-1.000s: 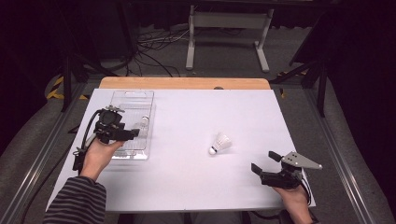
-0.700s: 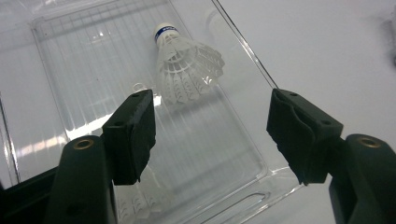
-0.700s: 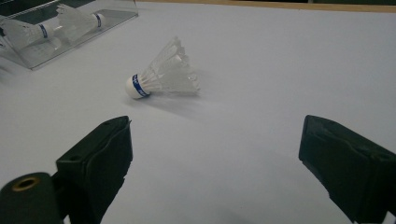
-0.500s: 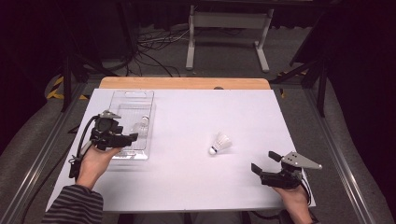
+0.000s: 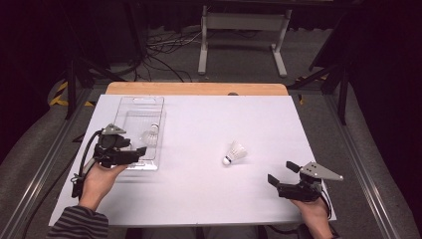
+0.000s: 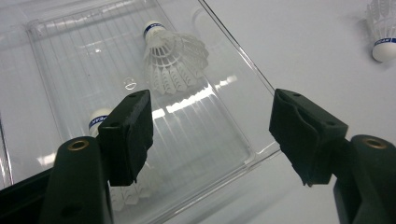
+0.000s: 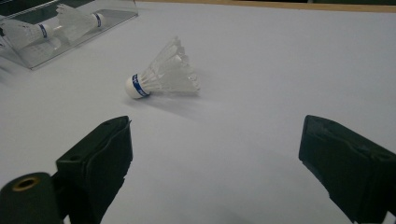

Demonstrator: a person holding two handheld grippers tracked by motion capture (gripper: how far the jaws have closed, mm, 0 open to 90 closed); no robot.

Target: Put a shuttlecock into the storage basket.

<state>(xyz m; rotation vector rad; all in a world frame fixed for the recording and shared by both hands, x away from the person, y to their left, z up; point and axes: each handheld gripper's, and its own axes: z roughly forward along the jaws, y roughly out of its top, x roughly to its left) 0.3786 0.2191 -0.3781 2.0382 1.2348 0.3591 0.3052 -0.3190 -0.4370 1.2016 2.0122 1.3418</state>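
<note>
A: Entry. Your right gripper (image 5: 284,174) rests at the near right edge of the worktop (image 5: 209,199), jaws apart, nothing between them. Your left gripper (image 5: 133,151) sits at the near end of the clear tray (image 5: 130,101), and its jaws have just been opening; they stand wide and hold nothing.

B: And the shuttlecocks?

A: Two lie in the tray. One (image 6: 106,120) is half hidden behind your left gripper's near pad, touching or almost touching it; I cannot tell which. The second shuttlecock (image 6: 173,53) lies farther up the tray. A third, the loose shuttlecock (image 5: 235,152), lies on its side on the bare worktop, beyond your right gripper and well apart from the tray.

B: Risks?

A: First, pull your left gripper out carelessly and the pad likely drags the near shuttlecock over the tray's low rim, or nudges the light tray itself. Second, at the loose one: pinch the feather skirt and it probably crushes or squirts free. Take the cork instead. It may also roll as a pad touches it.
</note>
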